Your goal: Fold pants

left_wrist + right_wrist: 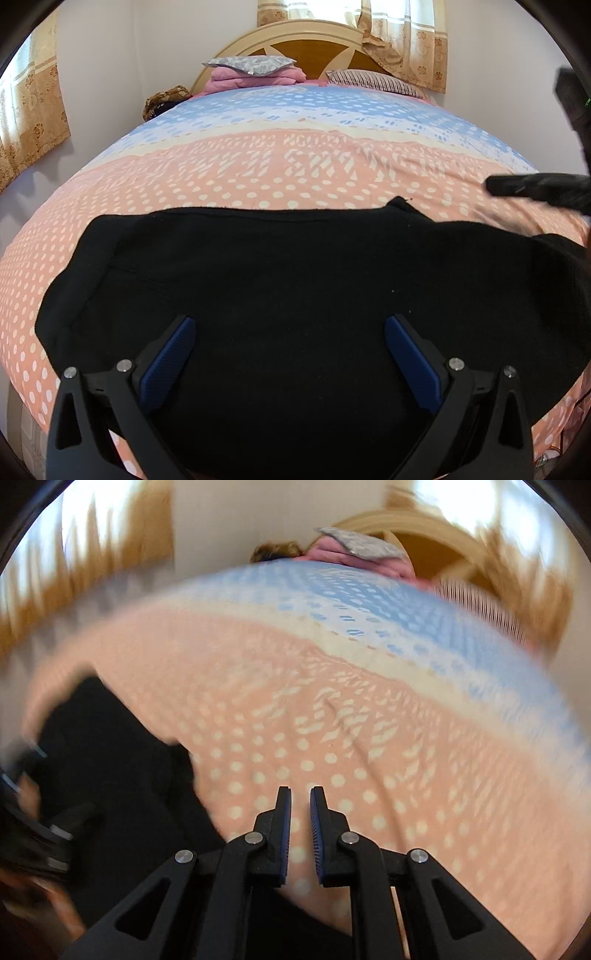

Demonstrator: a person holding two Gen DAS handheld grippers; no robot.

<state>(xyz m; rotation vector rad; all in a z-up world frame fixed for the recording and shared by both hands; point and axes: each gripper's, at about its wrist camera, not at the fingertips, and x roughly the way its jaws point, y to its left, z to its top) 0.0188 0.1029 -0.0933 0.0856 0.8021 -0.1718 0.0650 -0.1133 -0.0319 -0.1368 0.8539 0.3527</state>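
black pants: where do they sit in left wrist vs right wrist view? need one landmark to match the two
Left wrist: the black pants fill the lower middle, spread across the bed under the wide-open left tool.
Right wrist: pants at lower left, blurred; the right tool is over bare bedspread, nothing in it.
Shared landmark: the grey patterned pillow on pink bedding by the headboard.

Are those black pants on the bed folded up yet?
Partly, it seems: the black pants lie as one wide flat slab on the bed; layers cannot be told.
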